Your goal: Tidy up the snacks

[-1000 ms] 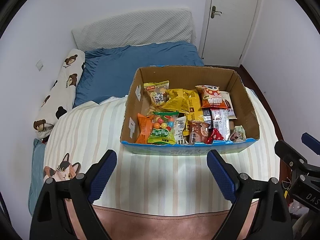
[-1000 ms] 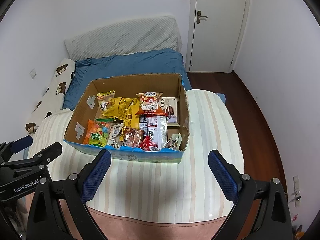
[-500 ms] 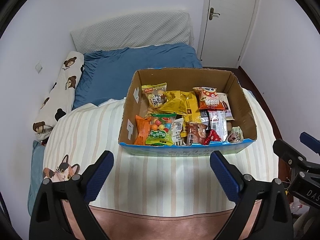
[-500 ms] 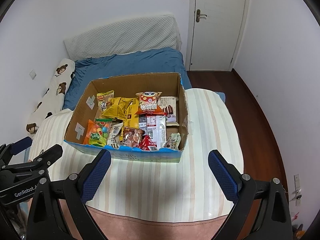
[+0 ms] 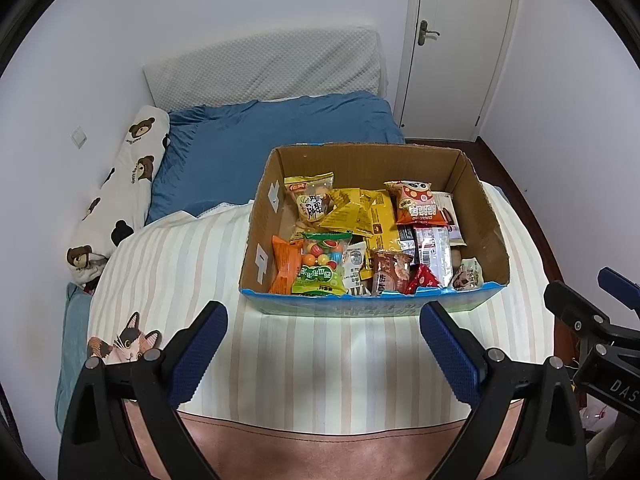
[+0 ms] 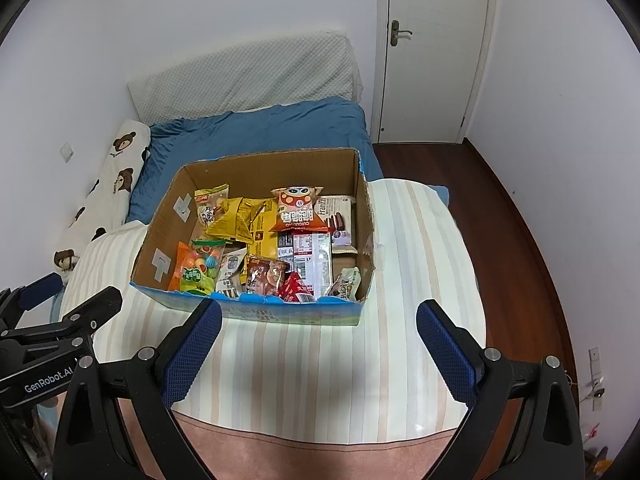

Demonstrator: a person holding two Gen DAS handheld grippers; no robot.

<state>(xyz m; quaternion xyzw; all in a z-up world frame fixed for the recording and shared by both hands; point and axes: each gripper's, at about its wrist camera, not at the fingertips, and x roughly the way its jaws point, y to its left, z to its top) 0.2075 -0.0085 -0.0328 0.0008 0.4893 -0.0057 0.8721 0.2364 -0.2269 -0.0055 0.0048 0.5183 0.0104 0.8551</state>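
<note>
Two grippers, both w/ jaws spread wide, nothing held.

L wrist view: left gripper [image 5: 322,340] hovers over striped blanket [image 5: 320,368], short of cardboard box [image 5: 276,216]. Box sits on blanket, open top, packed w/ snack packs. Green candy bag [image 5: 322,266] at near-left, orange pack [image 5: 285,265] just beside it against left wall. Yellow bags [image 5: 356,212] mid-box; red-orange spotted bag [image 5: 418,204] toward far right. Blue duvet [image 5: 272,148] behind box, bear-print pillow [image 5: 120,192] along left wall. Right gripper [image 5: 592,320] partly in view at right edge.

R wrist view: right gripper [image 6: 318,338] spread, over blanket [image 6: 340,360] near box front [image 6: 288,314]. Snacks all inside box; small red pack [image 6: 294,288] at near wall. Left gripper body [image 6: 52,332] at left edge. Door [image 6: 432,52] shut, far right.
</note>
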